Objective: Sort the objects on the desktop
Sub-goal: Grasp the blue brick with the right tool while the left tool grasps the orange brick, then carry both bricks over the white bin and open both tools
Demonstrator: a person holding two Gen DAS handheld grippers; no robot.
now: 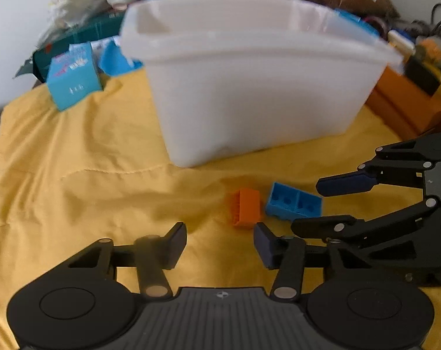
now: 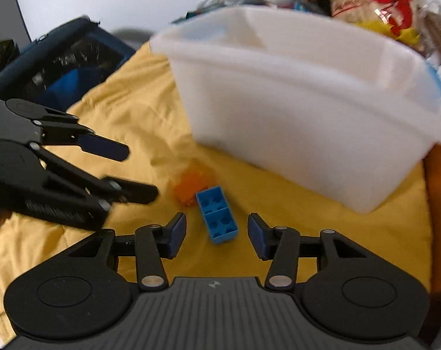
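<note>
We hold our right gripper (image 2: 217, 237) low over the yellow cloth (image 2: 138, 110), its jaws spread wide and holding nothing. The blue brick (image 2: 217, 215) lies on the cloth between and just ahead of the fingertips, studs hollow side up, touching neither pad. Just beyond it, slightly to the left of this gripper's line, the orange brick (image 2: 190, 188) rests on the cloth right next to the blue one; blur keeps us from telling whether the two touch. Farther ahead and to the right stands the white bin (image 2: 308, 134), well clear of the fingers.

Our left gripper (image 1: 220, 243) is likewise wide open and empty. From its own view the orange brick (image 1: 246, 208) sits just ahead of it, a little right of centre, with the blue brick (image 1: 293, 202) beside that on the right, near the right gripper's (image 1: 305, 204) fingers, which reach in from the right edge. The white bin (image 1: 249, 96) stands straight ahead, beyond both bricks. A light blue carton (image 1: 73, 78) leans far ahead to the left, at the edge of the cloth.
</note>
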